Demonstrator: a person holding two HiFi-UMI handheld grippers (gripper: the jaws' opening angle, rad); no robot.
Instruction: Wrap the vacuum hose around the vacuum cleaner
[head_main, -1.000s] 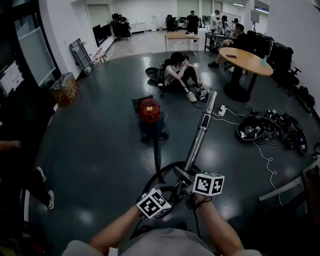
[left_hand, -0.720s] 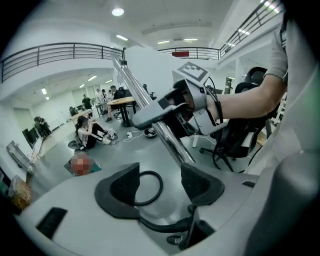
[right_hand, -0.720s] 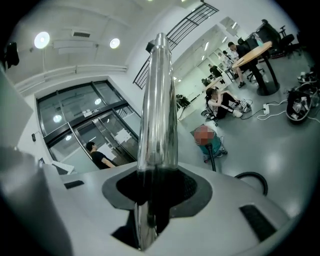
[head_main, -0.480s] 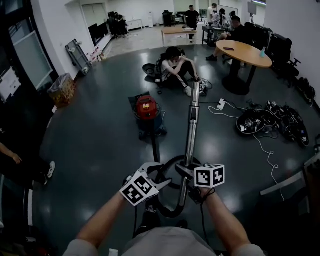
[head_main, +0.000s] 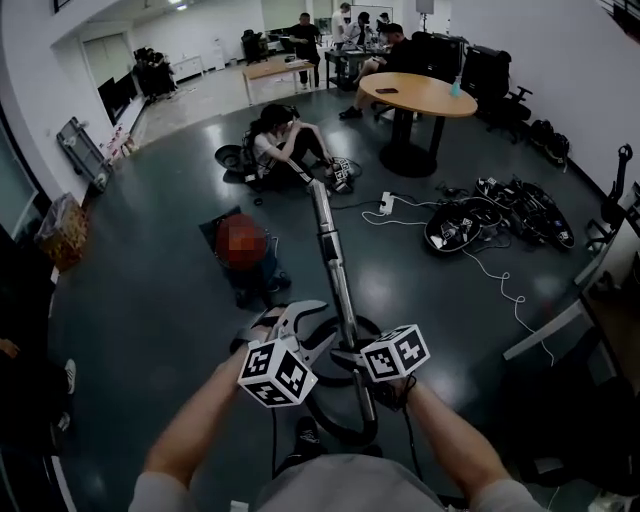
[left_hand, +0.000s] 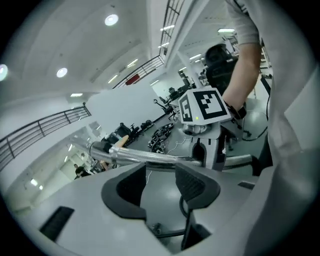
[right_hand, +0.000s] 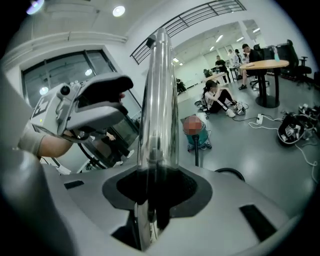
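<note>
right gripper (right_hand: 159, 186): jaws clamped on metal wand (right_hand: 159, 100), keeping it raised, I'd say | left gripper (left_hand: 160, 182): jaws apart, just been closing, nothing between; wand crosses beyond their tips | vacuum hose (head_main: 340, 432): loops beneath both jaws | vacuum cleaner (head_main: 252, 284): on the floor, well ahead of them

"Could any writing be read in that room?"

"None. The marker cubes (head_main: 275, 372) bore only black-and-white square patterns, no letters or numbers."

"And elsewhere?"

"Everything else was too small or too dim to read."
</note>
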